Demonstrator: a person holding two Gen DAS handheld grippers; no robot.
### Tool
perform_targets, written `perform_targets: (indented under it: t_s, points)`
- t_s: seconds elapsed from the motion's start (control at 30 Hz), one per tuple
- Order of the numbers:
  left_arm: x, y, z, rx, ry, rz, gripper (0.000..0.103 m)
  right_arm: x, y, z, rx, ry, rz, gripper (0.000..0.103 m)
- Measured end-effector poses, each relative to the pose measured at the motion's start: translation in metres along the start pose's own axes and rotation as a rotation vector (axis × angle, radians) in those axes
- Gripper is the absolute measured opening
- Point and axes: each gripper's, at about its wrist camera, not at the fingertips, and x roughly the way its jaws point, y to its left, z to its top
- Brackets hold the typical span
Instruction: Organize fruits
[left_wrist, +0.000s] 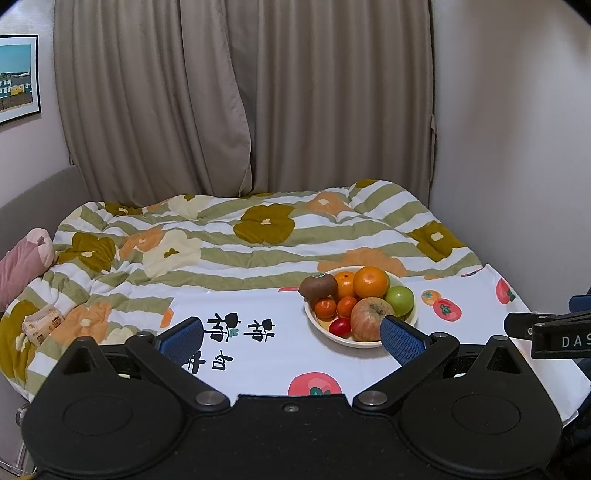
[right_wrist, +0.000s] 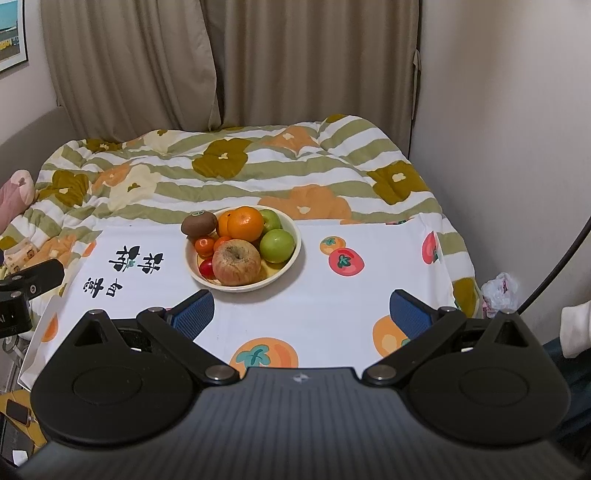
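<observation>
one bowl (right_wrist: 291, 254), two green apples (right_wrist: 277, 240)

Both wrist cameras sat low behind their own blue-padded fingers, facing the curtained wall across the bed. The left wrist view looked from the left, with the fruit bowl (left_wrist: 369, 341) near, right of centre. The right wrist view stood further right and higher, with the bowl (right_wrist: 288, 258) left of centre. Both shared the white printed cloth (left_wrist: 266, 354) (right_wrist: 332, 295), the floral quilt (left_wrist: 221, 240) (right_wrist: 221, 177) and the curtains.

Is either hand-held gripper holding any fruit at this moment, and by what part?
Nothing is held. The left hand-held gripper and right hand-held gripper are both open and empty; all fruit sits in the bowl.
</observation>
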Motion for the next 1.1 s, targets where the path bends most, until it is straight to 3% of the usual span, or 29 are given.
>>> perform_targets:
  t_s: [1.1]
  points:
    - [0.006, -0.003, -0.0014, -0.012, -0.003, -0.026, 0.103, 0.002, -0.0036, 0.001, 0.001, 0.003, 0.003, 0.103]
